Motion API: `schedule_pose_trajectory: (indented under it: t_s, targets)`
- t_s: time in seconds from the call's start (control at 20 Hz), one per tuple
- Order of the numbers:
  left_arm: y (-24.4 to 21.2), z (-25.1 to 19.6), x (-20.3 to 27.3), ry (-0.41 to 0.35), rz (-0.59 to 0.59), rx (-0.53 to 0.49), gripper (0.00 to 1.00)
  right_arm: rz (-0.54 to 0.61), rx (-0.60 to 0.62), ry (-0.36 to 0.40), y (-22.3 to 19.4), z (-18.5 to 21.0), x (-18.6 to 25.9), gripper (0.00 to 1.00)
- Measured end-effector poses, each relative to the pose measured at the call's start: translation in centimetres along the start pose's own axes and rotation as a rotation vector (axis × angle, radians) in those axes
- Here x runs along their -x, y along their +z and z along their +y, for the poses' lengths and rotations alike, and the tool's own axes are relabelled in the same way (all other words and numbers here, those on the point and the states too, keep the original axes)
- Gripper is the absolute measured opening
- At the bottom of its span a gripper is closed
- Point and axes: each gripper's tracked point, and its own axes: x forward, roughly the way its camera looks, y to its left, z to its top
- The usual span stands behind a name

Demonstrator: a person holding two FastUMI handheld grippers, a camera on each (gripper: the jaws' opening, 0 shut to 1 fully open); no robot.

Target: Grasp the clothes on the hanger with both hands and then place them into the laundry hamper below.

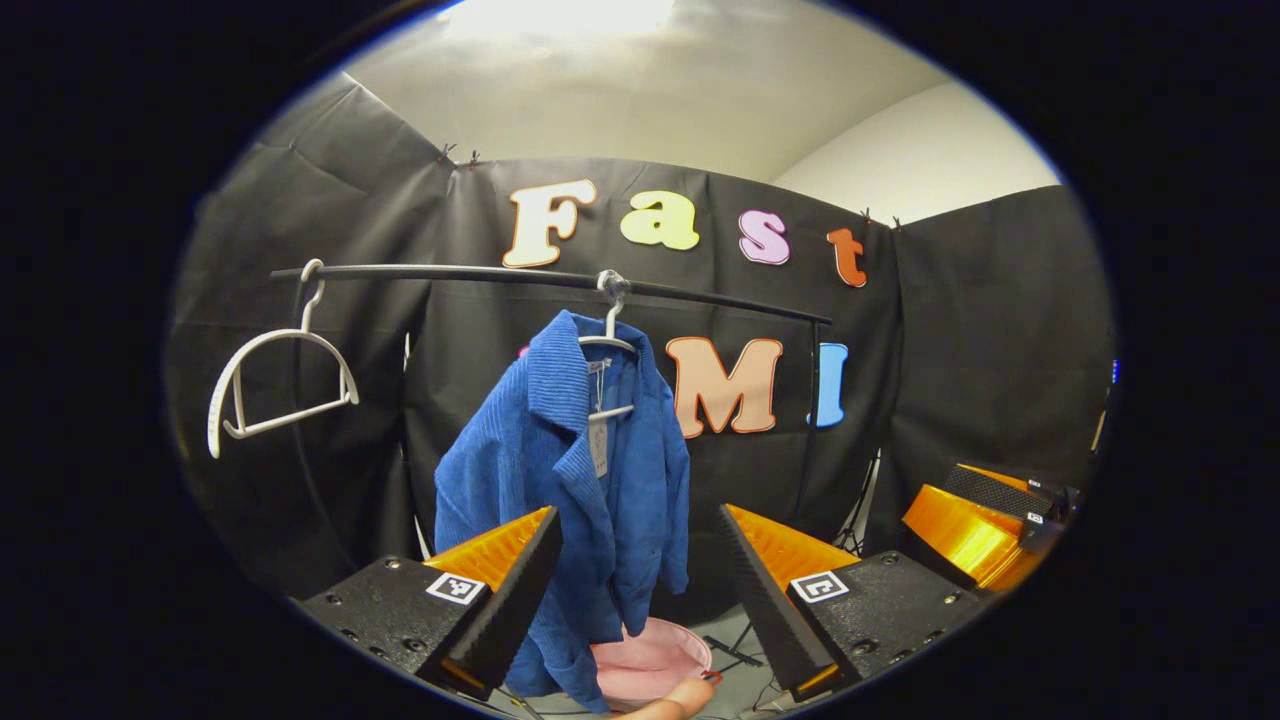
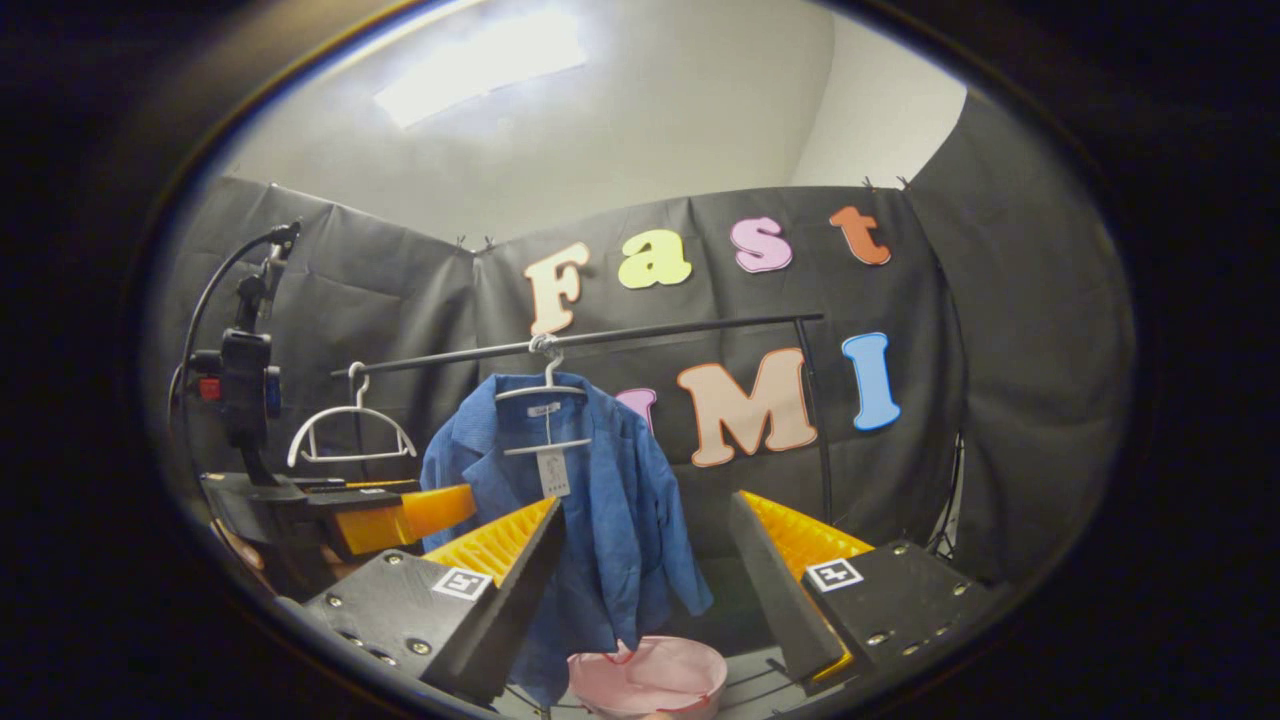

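A blue corduroy jacket (image 1: 570, 480) hangs on a white hanger (image 1: 608, 345) from the black rail (image 1: 480, 273), above the pink laundry hamper (image 1: 650, 665). Left claw (image 1: 635, 590) and right claw (image 2: 645, 590) both gape wide, holding nothing, short of the jacket.

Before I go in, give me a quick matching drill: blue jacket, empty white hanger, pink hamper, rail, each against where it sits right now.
Things:
1. blue jacket
2. empty white hanger
3. pink hamper
4. black rail

Places or states:
A. on the floor under the garment
B. runs across, carrying both hangers
C. bare, hooked near the rail's left end
D. draped on the middle hanger, not yet grasped

Pairs: 1-D, 2-C, 3-A, 4-B
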Motion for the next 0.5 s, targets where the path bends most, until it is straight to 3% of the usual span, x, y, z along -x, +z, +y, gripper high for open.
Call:
schedule_pose_trajectory:
  t_s: [0.25,0.5]
  targets:
    - [-1.1,0.5,-1.6,0.021,0.030,0.016,0.94,-0.001,0.000,0.020,-0.1,0.8,-0.2,0.98]
    - [-1.1,2.7,-4.2,0.117,-0.019,-0.004,0.95,0.017,0.005,0.027,-1.3,1.1,-1.0,0.98]
